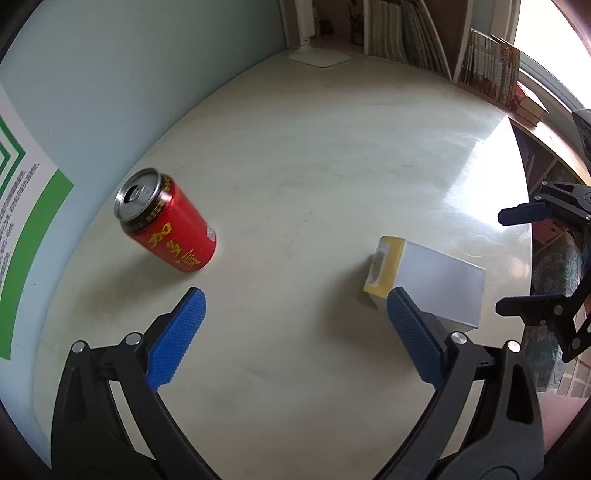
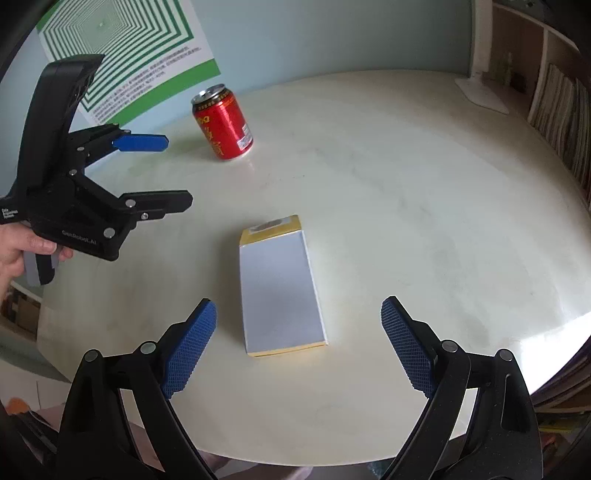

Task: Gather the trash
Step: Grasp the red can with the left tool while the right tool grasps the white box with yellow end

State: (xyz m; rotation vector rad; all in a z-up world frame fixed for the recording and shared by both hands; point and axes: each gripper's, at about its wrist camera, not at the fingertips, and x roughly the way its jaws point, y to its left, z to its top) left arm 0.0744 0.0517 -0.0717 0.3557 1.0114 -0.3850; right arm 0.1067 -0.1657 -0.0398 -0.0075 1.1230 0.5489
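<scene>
An opened red drink can point(image 1: 166, 221) stands upright on the pale round table point(image 1: 332, 166), near the wall. A flat white box with yellow edges point(image 1: 432, 284) lies nearer the front edge. My left gripper point(image 1: 295, 299) is open and empty, hovering short of the can, with the box by its right finger. In the right wrist view the box point(image 2: 279, 291) lies just ahead between the open fingers of my right gripper point(image 2: 298, 305), which hold nothing. The can point(image 2: 223, 125) stands further back. The left gripper point(image 2: 177, 171) shows there, held by a hand point(image 2: 14, 251).
A white lamp base point(image 1: 319, 55) sits at the table's far edge beside bookshelves point(image 1: 406, 33). A green-striped poster point(image 2: 122, 48) hangs on the wall behind the can. The right gripper point(image 1: 501, 261) hangs open past the table's right rim. Stacked books point(image 1: 528, 103) lie right.
</scene>
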